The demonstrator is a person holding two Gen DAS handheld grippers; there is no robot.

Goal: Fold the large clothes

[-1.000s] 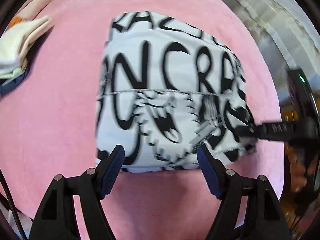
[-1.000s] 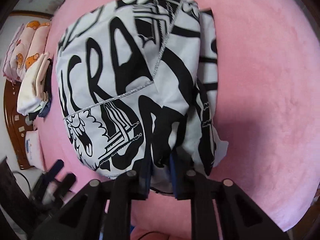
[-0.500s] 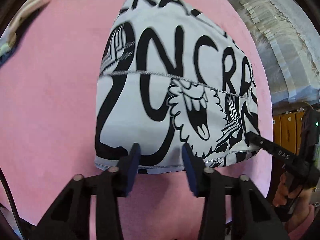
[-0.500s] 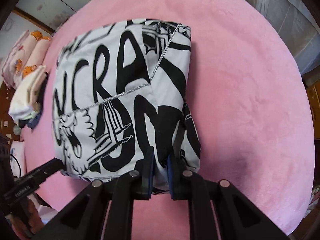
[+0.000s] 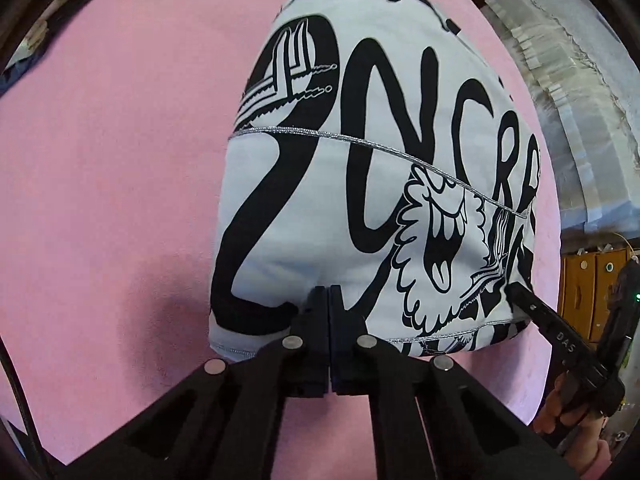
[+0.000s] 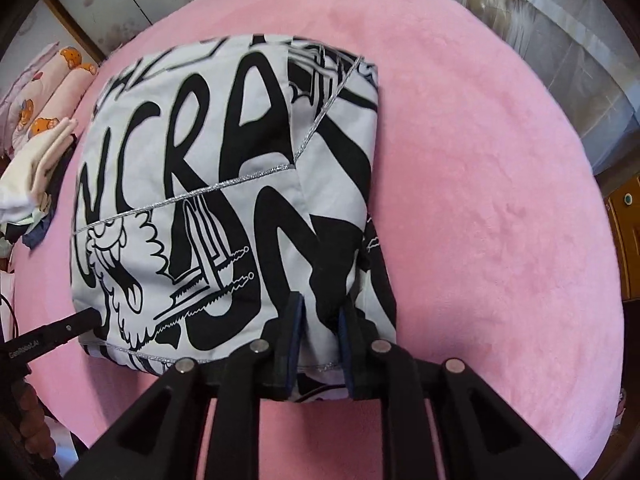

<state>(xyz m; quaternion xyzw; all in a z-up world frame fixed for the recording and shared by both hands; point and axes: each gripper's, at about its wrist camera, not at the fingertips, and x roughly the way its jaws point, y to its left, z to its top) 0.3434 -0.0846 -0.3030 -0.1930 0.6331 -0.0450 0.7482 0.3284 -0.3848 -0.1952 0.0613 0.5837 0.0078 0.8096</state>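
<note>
Find the folded white fabric garment with black graffiti lettering and silver stitching (image 5: 340,200) lying flat as a rectangular bundle on the pink plush surface (image 5: 112,160).

Observe the left hand-held gripper (image 5: 328,300) clenched at the middle of the bundle's near hem, pads together with no gap. Cannot tell whether a fabric layer is pinched between them.

Observe the right hand-held gripper (image 6: 320,320) at the bundle's near right corner. Note its jaws just opening, pads now released, with a dark fold of the garment (image 6: 208,184) sitting loosely between them.

Note the near hem running straight between the two hand-held grippers, the right edge slightly ragged with lower layers showing.

Note bare pink surface open on the right of the bundle, beyond its far edge and along the near side. On the left, note a stack of pale folded clothes (image 6: 36,168) lying well apart from the bundle's left edge.
</note>
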